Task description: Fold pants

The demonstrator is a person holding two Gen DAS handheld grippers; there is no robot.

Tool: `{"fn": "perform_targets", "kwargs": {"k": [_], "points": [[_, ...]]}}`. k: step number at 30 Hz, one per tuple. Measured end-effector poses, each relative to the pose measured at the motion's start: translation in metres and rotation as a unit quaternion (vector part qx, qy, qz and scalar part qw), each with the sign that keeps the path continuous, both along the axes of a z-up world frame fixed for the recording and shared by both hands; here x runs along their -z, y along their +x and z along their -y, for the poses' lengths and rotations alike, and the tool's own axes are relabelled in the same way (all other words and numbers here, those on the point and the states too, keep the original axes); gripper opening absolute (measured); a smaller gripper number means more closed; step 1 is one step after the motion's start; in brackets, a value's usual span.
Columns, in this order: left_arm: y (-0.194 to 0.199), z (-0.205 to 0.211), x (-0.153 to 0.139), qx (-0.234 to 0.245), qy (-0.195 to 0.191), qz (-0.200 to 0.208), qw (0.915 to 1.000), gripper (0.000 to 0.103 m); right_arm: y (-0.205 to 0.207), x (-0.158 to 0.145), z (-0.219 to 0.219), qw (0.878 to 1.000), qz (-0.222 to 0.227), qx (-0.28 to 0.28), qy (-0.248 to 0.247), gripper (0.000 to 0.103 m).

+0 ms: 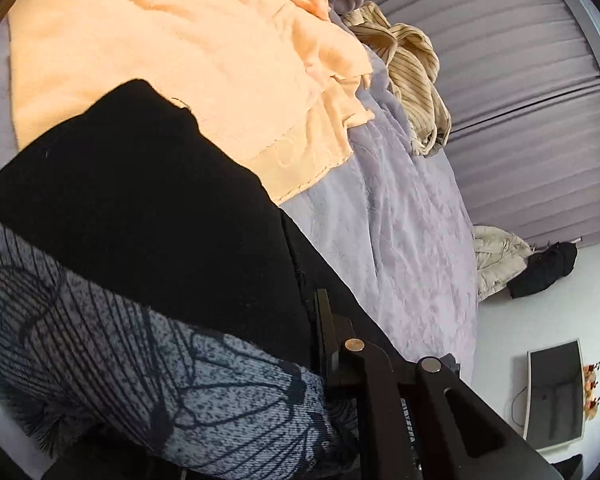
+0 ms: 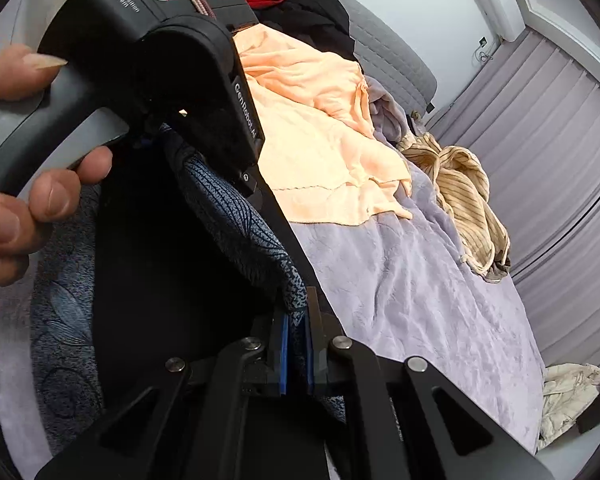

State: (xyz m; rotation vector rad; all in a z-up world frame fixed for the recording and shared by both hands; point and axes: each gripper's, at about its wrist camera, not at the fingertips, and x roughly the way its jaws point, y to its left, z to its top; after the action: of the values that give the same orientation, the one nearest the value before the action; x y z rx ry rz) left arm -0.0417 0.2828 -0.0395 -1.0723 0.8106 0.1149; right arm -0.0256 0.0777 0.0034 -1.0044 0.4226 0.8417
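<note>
The pants (image 1: pixel 132 208) are black, with a blue-grey leaf-patterned part (image 1: pixel 148 368) draped near the camera over a lilac bedspread (image 1: pixel 412 240). My left gripper (image 1: pixel 324 344) sits against the pants' edge; only one finger (image 1: pixel 323 320) shows, the other is hidden under the cloth. In the right wrist view my right gripper (image 2: pixel 296 352) is shut on a fold of the patterned pants cloth (image 2: pixel 244 220), pinched between its blue pads (image 2: pixel 284 356). The left gripper's body (image 2: pixel 188 80) is close ahead, held by a hand (image 2: pixel 28 208).
An orange towel (image 1: pixel 172 60) lies on the bed beyond the pants. A striped beige garment (image 1: pixel 416 80) is at the bed's far edge by pleated curtains (image 1: pixel 520 100). Red and black clothes (image 2: pixel 300 4) are piled at the headboard. Cream clothing (image 1: pixel 496 260) lies on the floor.
</note>
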Motion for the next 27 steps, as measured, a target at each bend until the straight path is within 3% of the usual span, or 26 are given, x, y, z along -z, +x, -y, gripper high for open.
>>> {"fn": "perform_targets", "kwargs": {"k": [4, 6, 9, 11, 13, 16, 17, 18, 20, 21, 22, 24, 27], "points": [[-0.041, -0.004, -0.031, 0.04, 0.018, 0.031, 0.9986, 0.013, -0.044, -0.029, 0.005, 0.999, 0.021, -0.03, 0.015, 0.006], [-0.05, -0.009, -0.034, 0.074, 0.036, 0.013, 0.9966, 0.013, -0.067, -0.032, 0.003, 0.999, 0.015, -0.047, 0.01, 0.006], [-0.055, -0.017, -0.013, 0.119, 0.068, -0.035, 0.9899, 0.016, -0.092, -0.007, -0.006, 0.998, -0.015, -0.065, -0.017, 0.006], [-0.057, -0.026, 0.02, 0.129, 0.045, -0.07, 0.9882, 0.017, -0.102, 0.023, -0.016, 0.996, -0.031, -0.067, -0.045, 0.006], [-0.061, -0.036, 0.044, 0.121, 0.003, -0.052, 0.9913, 0.019, -0.104, 0.052, -0.023, 0.995, -0.04, -0.059, -0.066, 0.006], [-0.074, -0.044, 0.049, 0.111, -0.037, -0.019, 0.993, 0.019, -0.102, 0.064, -0.025, 0.996, -0.053, -0.038, -0.064, 0.013], [-0.08, -0.046, 0.047, 0.106, -0.041, -0.015, 0.9933, 0.019, -0.103, 0.06, -0.023, 0.996, -0.056, -0.032, -0.057, 0.025], [-0.085, -0.047, 0.043, 0.105, -0.034, -0.016, 0.9938, 0.022, -0.104, 0.054, -0.021, 0.996, -0.065, -0.027, -0.05, 0.053], [-0.103, -0.05, 0.026, 0.086, 0.022, -0.028, 0.9956, 0.067, -0.108, 0.037, -0.009, 0.997, -0.079, -0.019, -0.017, 0.086], [-0.114, -0.053, 0.013, 0.069, 0.054, -0.026, 0.9958, 0.08, -0.11, 0.026, 0.0, 0.996, -0.086, -0.018, 0.008, 0.086], [-0.125, -0.054, 0.001, 0.049, 0.087, -0.02, 0.9948, 0.099, -0.109, 0.016, 0.008, 0.994, -0.106, -0.015, 0.031, 0.086], [-0.144, -0.058, -0.023, 0.02, 0.137, -0.003, 0.9904, 0.102, -0.095, 0.0, 0.021, 0.985, -0.155, 0.009, 0.078, 0.086], [-0.151, -0.055, -0.051, -0.004, 0.174, 0.029, 0.9843, 0.102, -0.058, -0.013, 0.032, 0.964, -0.203, 0.08, 0.155, 0.086]]}}
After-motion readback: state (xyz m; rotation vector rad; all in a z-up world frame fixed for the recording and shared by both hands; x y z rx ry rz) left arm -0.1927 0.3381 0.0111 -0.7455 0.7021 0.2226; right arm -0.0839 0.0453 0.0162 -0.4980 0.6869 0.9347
